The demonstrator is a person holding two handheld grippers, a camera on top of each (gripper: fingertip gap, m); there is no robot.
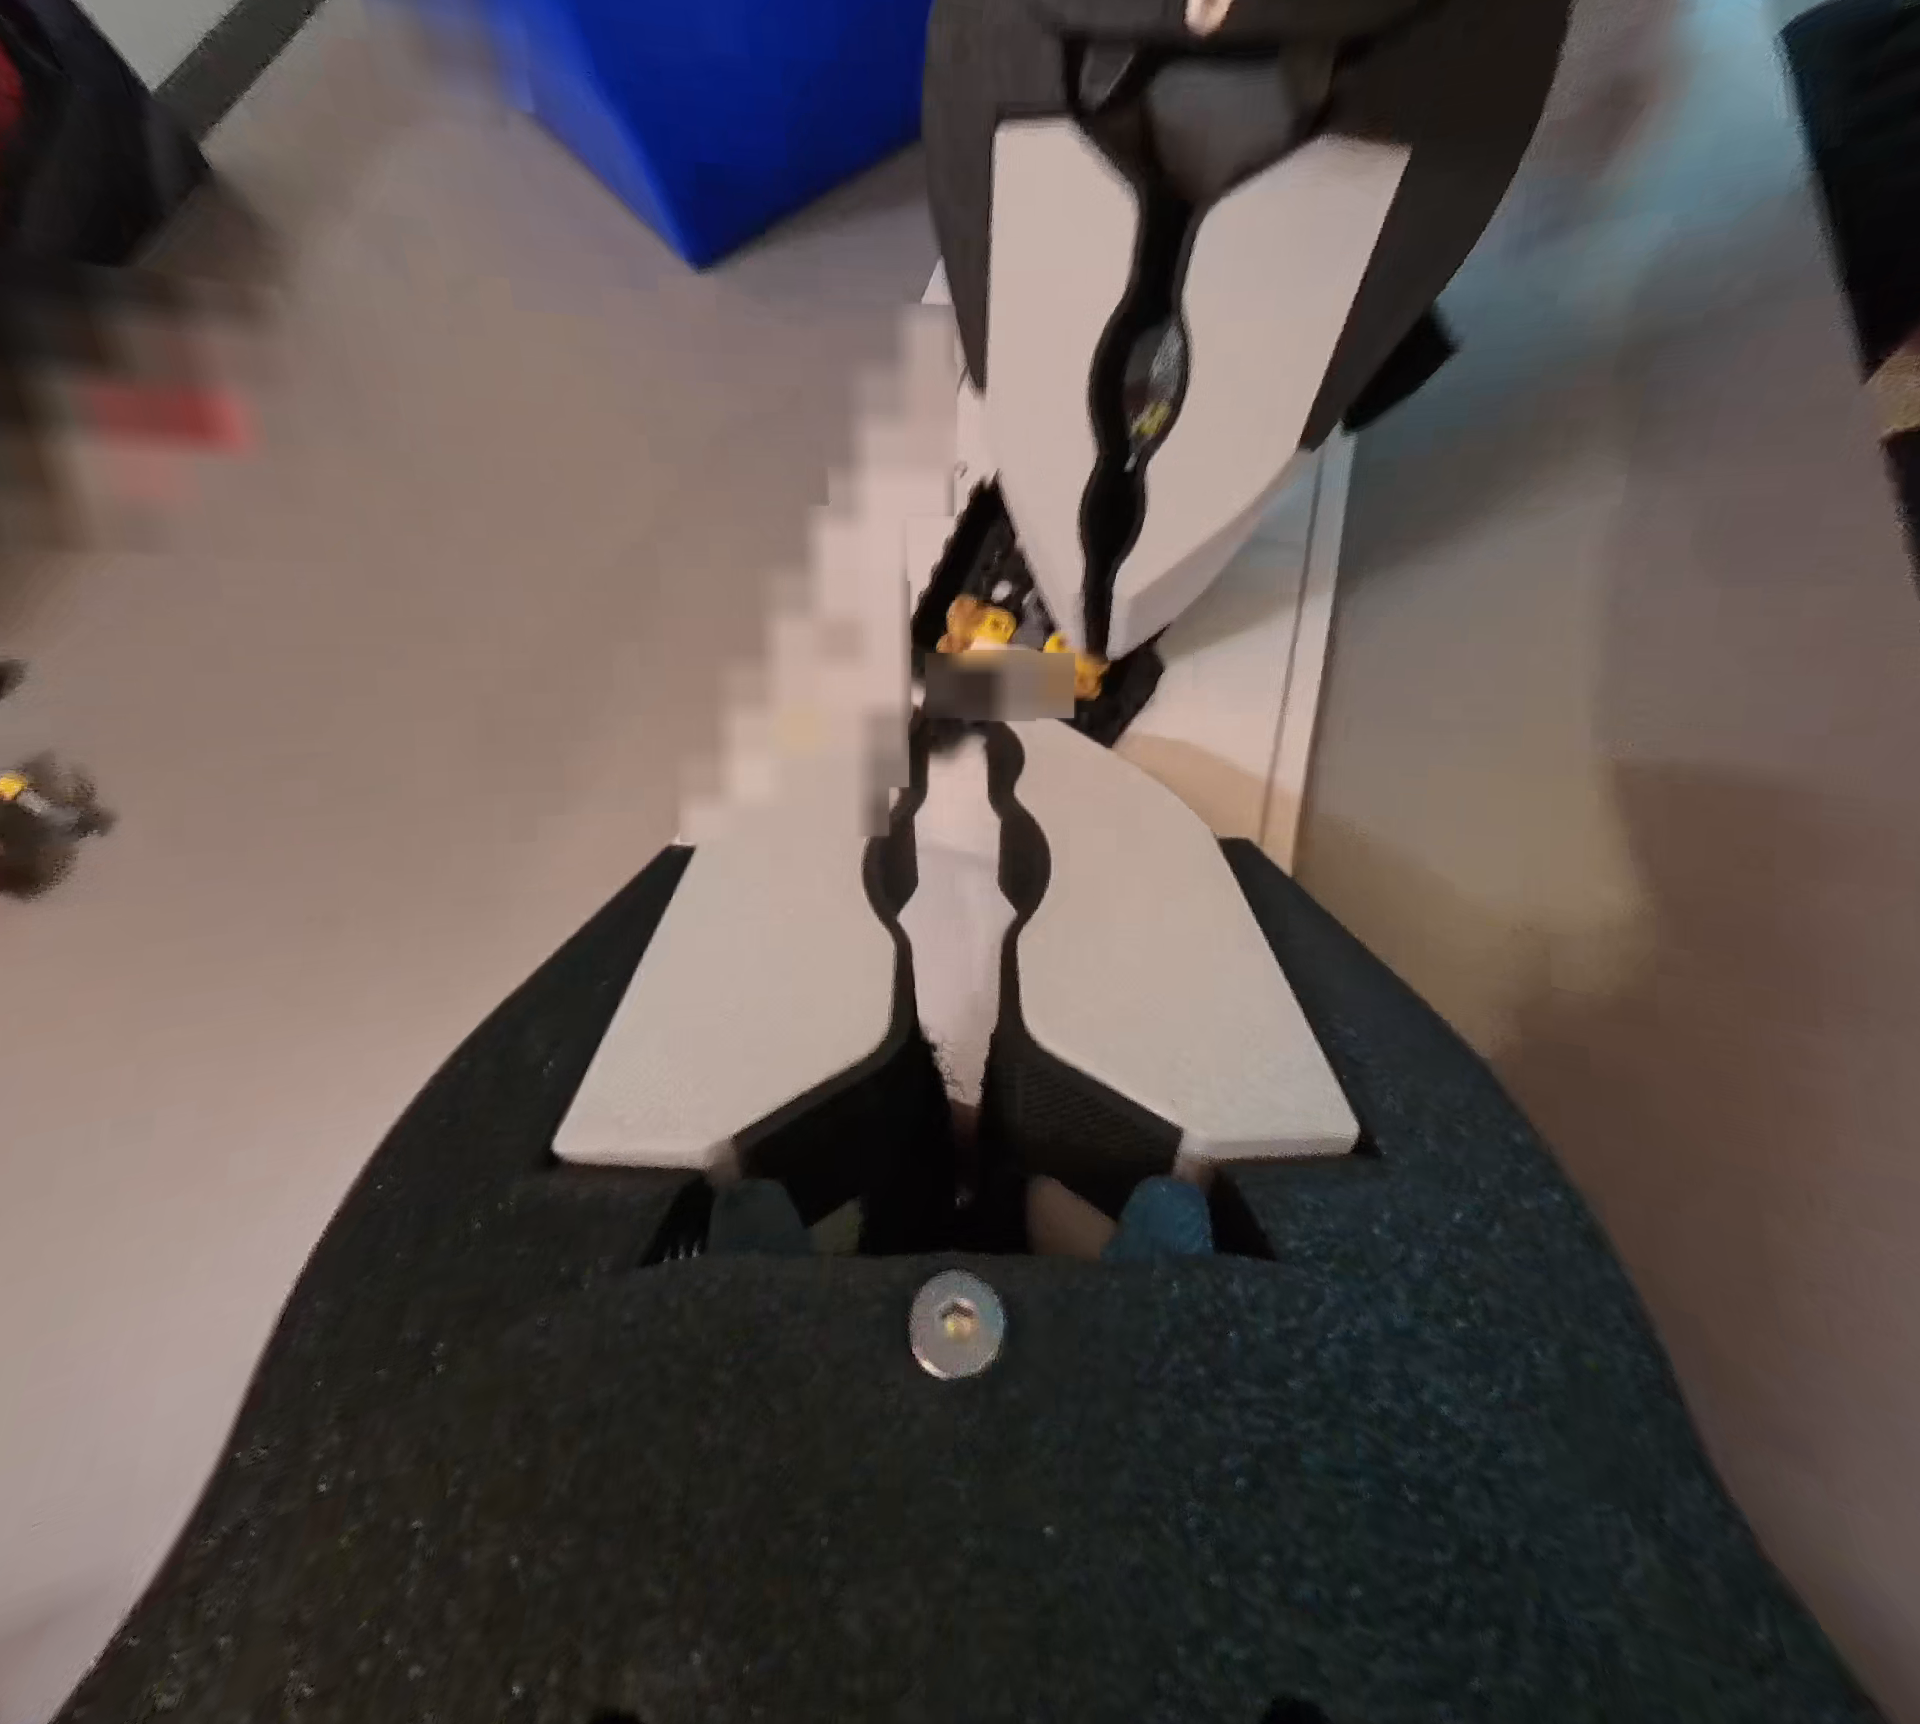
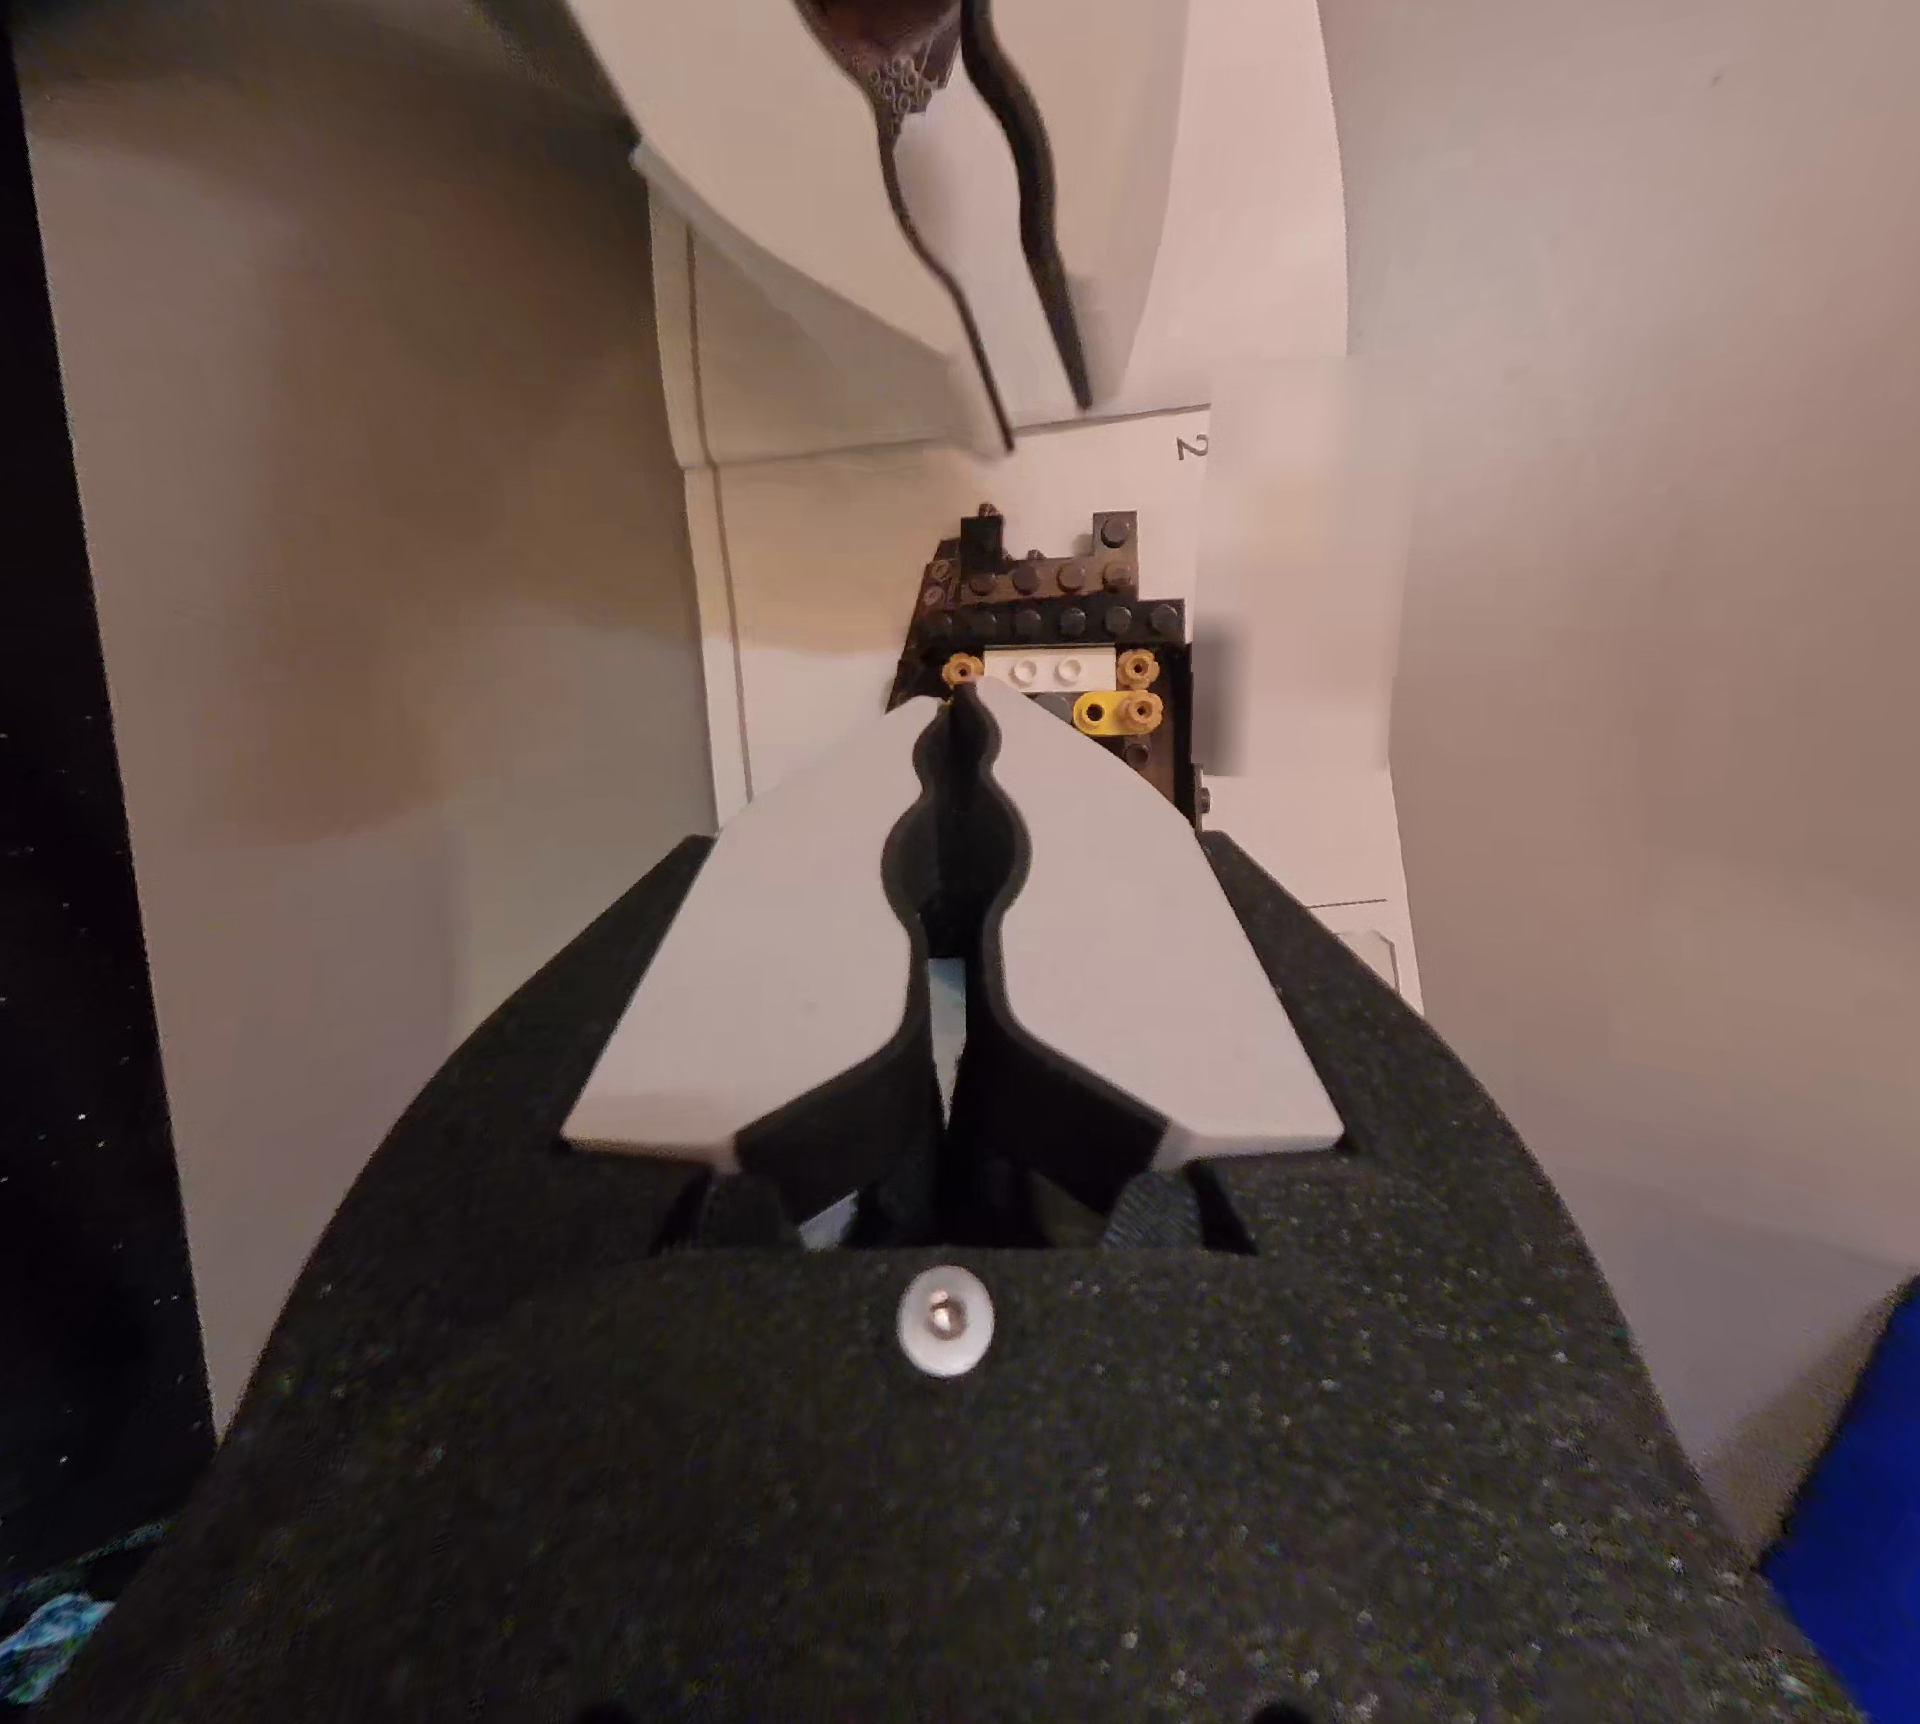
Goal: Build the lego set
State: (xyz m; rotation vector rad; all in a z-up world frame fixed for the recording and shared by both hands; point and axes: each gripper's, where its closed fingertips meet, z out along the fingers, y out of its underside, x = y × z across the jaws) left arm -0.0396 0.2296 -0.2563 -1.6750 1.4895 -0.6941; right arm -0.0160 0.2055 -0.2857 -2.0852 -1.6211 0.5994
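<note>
Work surface: a smooth, pale beige tabletop (image 2: pixel 1610 531). A white paper sheet with thin printed lines (image 2: pixel 1278 303) lies flat on it. On the sheet rests a small black toy-brick assembly of studded plates (image 2: pixel 1049 604) carrying one white plate, one yellow plate and several small gold round studs.

Right gripper (image 2: pixel 964 689): white fingers with black wavy pads brought together at the tips, nothing visible between them. The tips sit at the near-left edge of the brick assembly, just beside one gold stud.

Left gripper (image 2: pixel 1039 417): jaws narrow, a slim gap at the tips, gripping nothing, just beyond the assembly's far edge above the paper.

Room: a blue plastic bin (image 1: pixel 665 12) stands on the far part of the tabletop. Dark, blurred items lie at the table's left edge.
</note>
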